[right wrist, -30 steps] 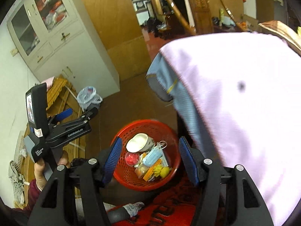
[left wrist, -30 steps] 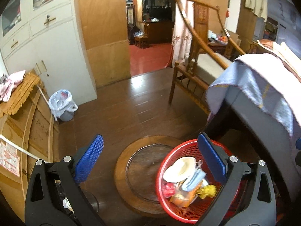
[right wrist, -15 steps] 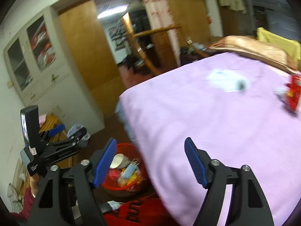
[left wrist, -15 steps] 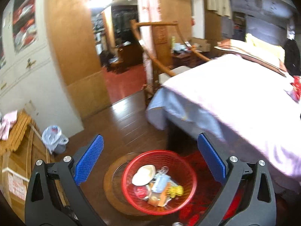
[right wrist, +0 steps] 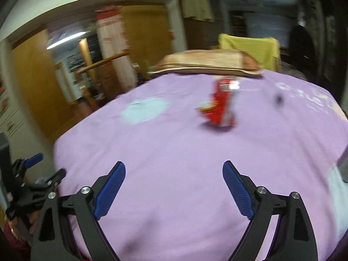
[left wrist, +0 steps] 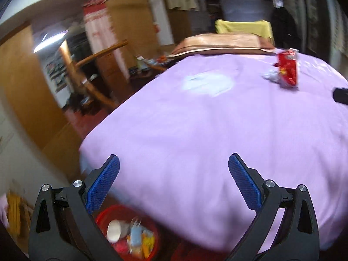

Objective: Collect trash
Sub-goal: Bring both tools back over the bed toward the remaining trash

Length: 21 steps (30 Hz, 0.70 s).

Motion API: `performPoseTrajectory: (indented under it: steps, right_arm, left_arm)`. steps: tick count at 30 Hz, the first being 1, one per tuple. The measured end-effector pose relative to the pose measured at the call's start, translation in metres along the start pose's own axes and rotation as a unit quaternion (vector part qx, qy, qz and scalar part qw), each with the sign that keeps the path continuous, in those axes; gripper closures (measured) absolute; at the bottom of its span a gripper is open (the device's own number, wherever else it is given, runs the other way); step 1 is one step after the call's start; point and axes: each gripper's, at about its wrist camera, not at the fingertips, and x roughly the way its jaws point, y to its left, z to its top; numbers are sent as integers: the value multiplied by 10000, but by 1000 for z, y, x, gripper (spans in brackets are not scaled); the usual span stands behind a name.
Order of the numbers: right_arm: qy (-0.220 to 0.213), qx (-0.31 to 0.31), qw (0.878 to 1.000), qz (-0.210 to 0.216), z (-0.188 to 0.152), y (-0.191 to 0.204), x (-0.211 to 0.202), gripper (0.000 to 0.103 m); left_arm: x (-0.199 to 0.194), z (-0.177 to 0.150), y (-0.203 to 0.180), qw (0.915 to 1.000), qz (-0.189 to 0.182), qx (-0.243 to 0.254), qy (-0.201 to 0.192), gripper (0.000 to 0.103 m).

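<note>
A red snack wrapper (right wrist: 224,104) lies on the purple bed sheet (right wrist: 184,148), far ahead of my right gripper (right wrist: 174,182), which is open and empty over the bed's near part. The wrapper also shows in the left wrist view (left wrist: 287,69) at the far right, with a small pale scrap (left wrist: 270,76) beside it. My left gripper (left wrist: 174,178) is open and empty over the bed's near edge. A red basket (left wrist: 130,232) holding several pieces of trash sits on the floor below the left gripper.
A brown pillow (right wrist: 206,63) and a yellow cloth (right wrist: 248,43) lie at the bed's far end. A dark object (left wrist: 341,95) lies at the bed's right edge. A wooden door (left wrist: 26,100) and a curved wooden rail (left wrist: 97,54) stand to the left.
Both grippers have risen from the floor and the red basket and swung to face the bed top. The red wrapper has come into view. Both stayed open.
</note>
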Motion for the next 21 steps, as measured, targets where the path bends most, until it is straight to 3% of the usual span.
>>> performPoseTrajectory:
  steps: [6, 13, 17, 21]
  right_arm:
    - [56, 711, 9928, -961, 17, -75, 41, 11]
    - [254, 1041, 9840, -1420, 6, -112, 65, 10]
    - [297, 898, 9804, -1731, 5, -114, 70, 10]
    - [385, 870, 9769, -1912, 5, -118, 77, 10]
  left_arm:
    - [24, 56, -69, 9970, -310, 602, -375, 7]
    - [45, 110, -139, 9876, -641, 1079, -946, 7]
    - [69, 141, -172, 9862, -852, 1084, -916, 7]
    - [97, 165, -191, 9881, -1159, 772, -657, 7]
